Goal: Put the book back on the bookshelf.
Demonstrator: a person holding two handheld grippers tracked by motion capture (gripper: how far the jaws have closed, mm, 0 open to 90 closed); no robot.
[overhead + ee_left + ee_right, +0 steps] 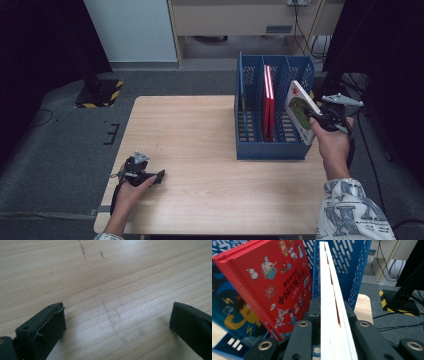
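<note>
book: a thin white-covered book (300, 111) with green and red art, mid-right of the high view, tilted over the blue rack's right end; in the right gripper view its white page edge (331, 305) runs up the middle of the frame.
right gripper: (320, 120) clamped on the book's near edge, jaws pressing both covers, likely so it can be steered edge-first into a slot.
rack: blue slotted file rack (250, 150) on the right part of the table, with upright dividers that keep books standing.
red books: (269, 100) standing in the middle slot, leaning a little; their red cover (272, 282) fills the left of the right gripper view, just beside the held book.
left gripper: (159, 176) resting on the wood at lower left of the high view, jaws spread wide with nothing between them, probably parked out of the way.
table: light wood (190, 130), bare between the left gripper and the rack.
judgement: the book seems bound for the right-hand slot.
</note>
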